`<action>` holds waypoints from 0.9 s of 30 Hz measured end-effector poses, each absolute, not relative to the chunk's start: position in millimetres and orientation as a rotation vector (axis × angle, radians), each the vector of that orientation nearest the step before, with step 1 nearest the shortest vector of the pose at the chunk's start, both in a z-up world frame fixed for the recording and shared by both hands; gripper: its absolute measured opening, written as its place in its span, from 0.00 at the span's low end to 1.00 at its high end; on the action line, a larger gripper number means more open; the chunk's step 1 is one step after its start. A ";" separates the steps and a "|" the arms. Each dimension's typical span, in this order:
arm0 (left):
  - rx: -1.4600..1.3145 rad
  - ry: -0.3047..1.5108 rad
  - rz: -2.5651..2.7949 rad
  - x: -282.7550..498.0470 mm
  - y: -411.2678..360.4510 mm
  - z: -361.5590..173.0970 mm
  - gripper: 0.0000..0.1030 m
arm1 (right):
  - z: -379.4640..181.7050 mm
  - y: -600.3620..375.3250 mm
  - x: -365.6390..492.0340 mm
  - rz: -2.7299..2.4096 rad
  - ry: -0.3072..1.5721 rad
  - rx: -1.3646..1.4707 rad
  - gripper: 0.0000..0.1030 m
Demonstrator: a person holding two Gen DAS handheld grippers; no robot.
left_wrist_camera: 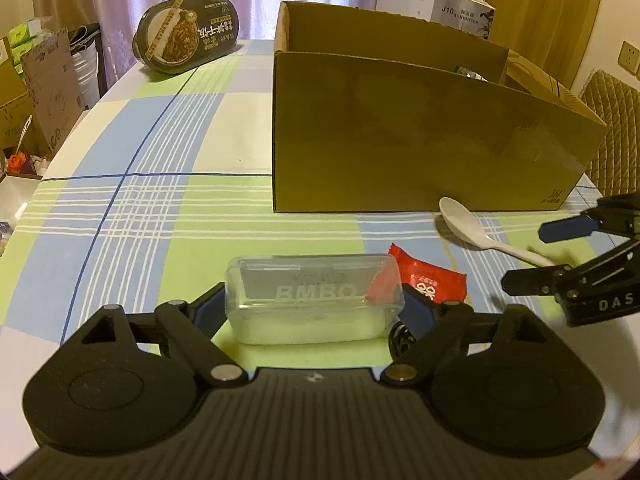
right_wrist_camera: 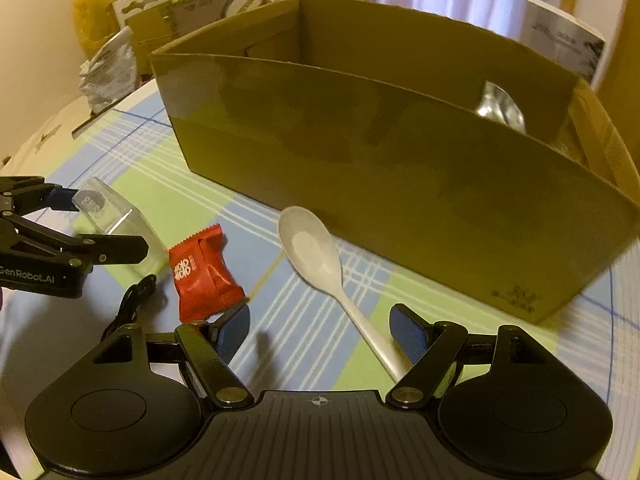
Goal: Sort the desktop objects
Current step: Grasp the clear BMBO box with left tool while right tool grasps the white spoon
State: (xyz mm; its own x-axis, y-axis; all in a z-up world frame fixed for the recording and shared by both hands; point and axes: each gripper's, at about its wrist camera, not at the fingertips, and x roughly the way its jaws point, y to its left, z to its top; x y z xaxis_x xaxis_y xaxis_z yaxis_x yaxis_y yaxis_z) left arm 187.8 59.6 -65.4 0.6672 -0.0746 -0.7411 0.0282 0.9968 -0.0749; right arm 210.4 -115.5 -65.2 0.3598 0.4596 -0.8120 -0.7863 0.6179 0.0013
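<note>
The clear plastic case sits between the pads of my left tool, on the bench in front of the cardboard box. It looks light, hard-walled and slick, and I judge it could squirt out of a squeeze, so the short ends, where my pads meet it, are the sensible hold. My left tool is closed around it, pads against both ends; I cannot tell whether it is off the bench yet.

Just beside the case, on its right, lies a red snack packet: soft, crinkly, almost weightless.

Nearer the box wall lies the white plastic spoon, bowl toward the box, handle running back between my right tool's pads. It is thin, light and stiff; the handle is the place to pinch. My right tool stands wide open, gripping nothing, one pad close beside the handle.
</note>
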 end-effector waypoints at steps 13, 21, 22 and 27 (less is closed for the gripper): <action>-0.021 0.806 -0.069 185.9 58.9 -66.2 0.82 | -80.5 -89.5 226.2 0.883 0.838 -0.499 0.55; -0.035 0.801 -0.074 188.4 60.4 -67.9 0.82 | -86.0 -86.2 231.4 0.905 0.838 -0.498 0.49; -0.035 0.800 -0.073 189.0 60.4 -67.9 0.82 | -86.0 -85.8 231.5 0.908 0.837 -0.495 0.49; -0.037 0.796 -0.074 190.1 60.6 -67.9 0.83 | -86.3 -81.0 230.5 0.914 0.833 -0.503 0.42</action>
State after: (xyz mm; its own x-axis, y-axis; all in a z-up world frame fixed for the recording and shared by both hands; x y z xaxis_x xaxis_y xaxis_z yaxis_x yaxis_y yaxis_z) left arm 190.1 60.6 -67.9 0.6972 -0.0800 -0.7124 0.0519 0.9968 -0.0611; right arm 230.5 -81.0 -86.3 0.3424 0.4853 -0.8045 -0.8456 0.5324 -0.0388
